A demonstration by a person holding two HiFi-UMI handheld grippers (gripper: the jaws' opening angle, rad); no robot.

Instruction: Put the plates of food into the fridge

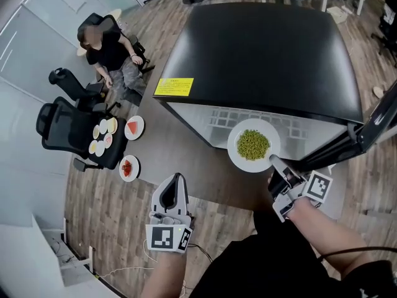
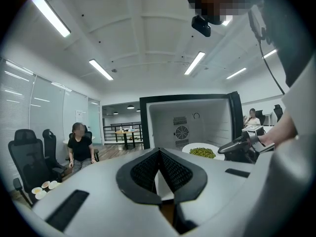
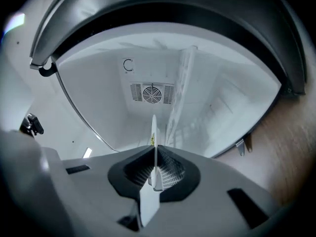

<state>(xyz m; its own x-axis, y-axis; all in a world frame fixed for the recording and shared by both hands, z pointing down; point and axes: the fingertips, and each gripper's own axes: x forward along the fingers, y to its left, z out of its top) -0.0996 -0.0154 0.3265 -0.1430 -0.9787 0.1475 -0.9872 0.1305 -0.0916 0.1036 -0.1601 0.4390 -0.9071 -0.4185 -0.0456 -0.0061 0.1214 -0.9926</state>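
Evenly bright from ceiling strip lights [image 2: 101, 69], soft shadows, heavy fisheye bending, dark vignetted corners in both gripper views, near foreground soft.

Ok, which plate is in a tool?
The plate of green peas, its rim gripped in the right tool; both red-food plates sit by the black chair.

Wood-plank floor [image 1: 99, 228], black office chairs [image 1: 59, 126] beside a pale wall [image 1: 25, 61], strip lights [image 2: 101, 69] on a white ceiling [image 2: 148, 28].

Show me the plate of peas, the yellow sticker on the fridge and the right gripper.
plate of peas [image 1: 233, 146]: head view, bare white rim left of the peas.
yellow sticker [image 1: 173, 86]: head view, its middle.
right gripper [image 1: 273, 161]: head view, fingertips at the plate's edge.
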